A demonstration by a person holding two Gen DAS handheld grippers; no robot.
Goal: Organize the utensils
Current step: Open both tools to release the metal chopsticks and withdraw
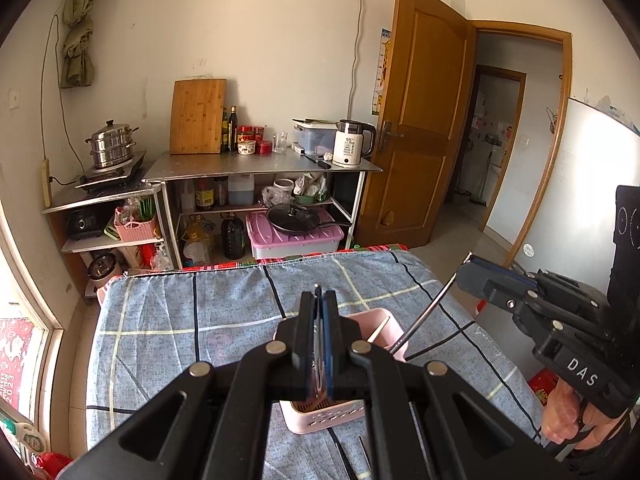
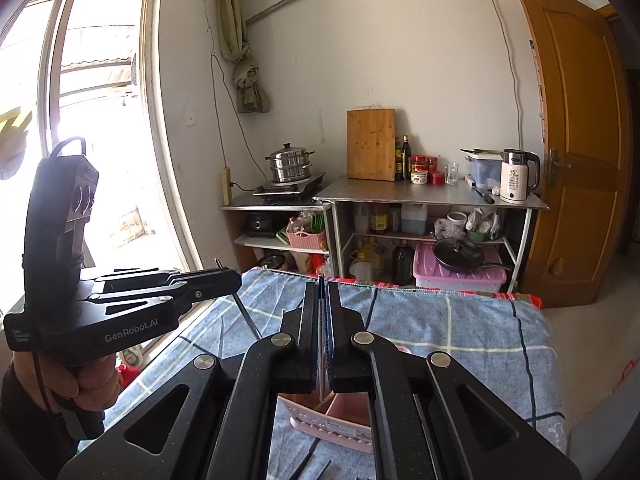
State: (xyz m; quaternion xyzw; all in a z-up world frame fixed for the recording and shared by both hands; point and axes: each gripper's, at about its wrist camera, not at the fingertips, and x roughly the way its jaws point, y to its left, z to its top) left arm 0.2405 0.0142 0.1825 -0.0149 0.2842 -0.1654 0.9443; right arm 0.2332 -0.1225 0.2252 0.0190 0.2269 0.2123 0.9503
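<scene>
A bed [image 1: 168,320] under a blue checked sheet carries a pink utensil holder [image 1: 320,416], light plastic that would likely slide if bumped. Above it, each tool is clamped on a thin metal utensil: the left tool [image 1: 319,300] grips one edge-on, the right tool [image 2: 322,288] likewise, its utensil [image 1: 424,316] slanting down toward the holder. These look stiff, light and slick, so a hold high on the handle seems best. Dark chopsticks [image 1: 344,460] lie on the sheet just beside the holder.
</scene>
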